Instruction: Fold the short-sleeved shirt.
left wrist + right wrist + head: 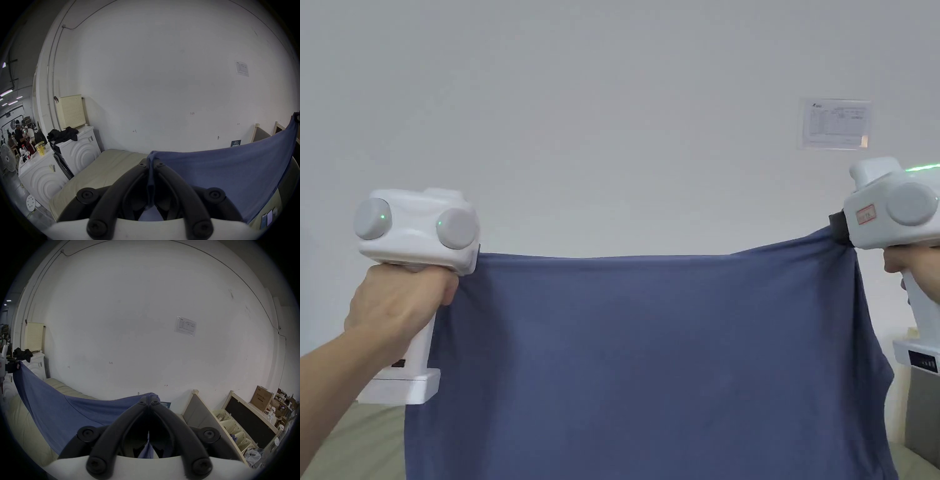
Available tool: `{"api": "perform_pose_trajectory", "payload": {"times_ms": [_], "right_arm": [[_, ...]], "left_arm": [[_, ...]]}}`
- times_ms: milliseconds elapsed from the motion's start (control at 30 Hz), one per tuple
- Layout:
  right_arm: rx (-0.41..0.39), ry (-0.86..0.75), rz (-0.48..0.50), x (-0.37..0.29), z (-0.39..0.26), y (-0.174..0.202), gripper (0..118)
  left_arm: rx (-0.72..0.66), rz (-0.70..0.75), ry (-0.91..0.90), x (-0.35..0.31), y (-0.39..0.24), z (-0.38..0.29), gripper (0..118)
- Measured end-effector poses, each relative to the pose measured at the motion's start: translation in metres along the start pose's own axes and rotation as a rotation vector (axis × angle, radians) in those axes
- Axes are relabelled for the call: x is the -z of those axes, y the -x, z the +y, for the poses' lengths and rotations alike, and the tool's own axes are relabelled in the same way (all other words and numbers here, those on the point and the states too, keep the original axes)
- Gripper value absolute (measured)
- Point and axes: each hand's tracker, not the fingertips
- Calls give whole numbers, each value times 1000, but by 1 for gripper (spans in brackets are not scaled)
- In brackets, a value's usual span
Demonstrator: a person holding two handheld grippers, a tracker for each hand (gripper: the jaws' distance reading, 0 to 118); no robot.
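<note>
A blue short-sleeved shirt (650, 356) hangs spread wide in the air in front of me, its top edge stretched taut between the two grippers. My left gripper (478, 253) is shut on the shirt's upper left corner; in the left gripper view the black jaws pinch a fold of the blue cloth (227, 175) at the left gripper's tips (150, 164). My right gripper (840, 232) is shut on the upper right corner, a little higher. In the right gripper view the right gripper (149, 400) has both jaws closed on the shirt (65, 410), which sags away to the left.
Below the shirt lies a beige mattress (97, 172). White washing machines (78, 151) with dark clothes on top stand to the left. A white wall (612, 125) with a posted sheet (834, 123) faces me. Boards and baskets (233, 428) stand at the right. People sit far left (17, 136).
</note>
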Motion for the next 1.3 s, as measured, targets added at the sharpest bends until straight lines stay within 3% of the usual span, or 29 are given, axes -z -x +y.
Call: {"api": "perform_pose_trajectory", "payload": {"times_ms": [400,500,633,800,933,1000,1033,1300], "right_arm": [[-7,-32,-49,81,29,2,0],[25,-29,-40,91,14,8,0],[-11,1,-40,115,-19,17,0],[25,89,-1,138,-95,29,0],[111,181,83,116,-180,40,0],[114,230,136,88,-231,47,0],[70,269,125,76,-252,51,0],[109,403,205,-64,-404,65,0]], "left_arm": [[-8,28,-23,82,-36,15,0],[-23,37,-17,106,-44,7,0],[-41,31,-3,135,-50,-16,0],[18,24,82,166,-59,-79,0],[21,-3,203,173,-55,-155,0],[25,-22,260,164,-49,-200,0],[38,-44,288,156,-45,-221,0],[151,-91,453,59,3,-367,0]]}}
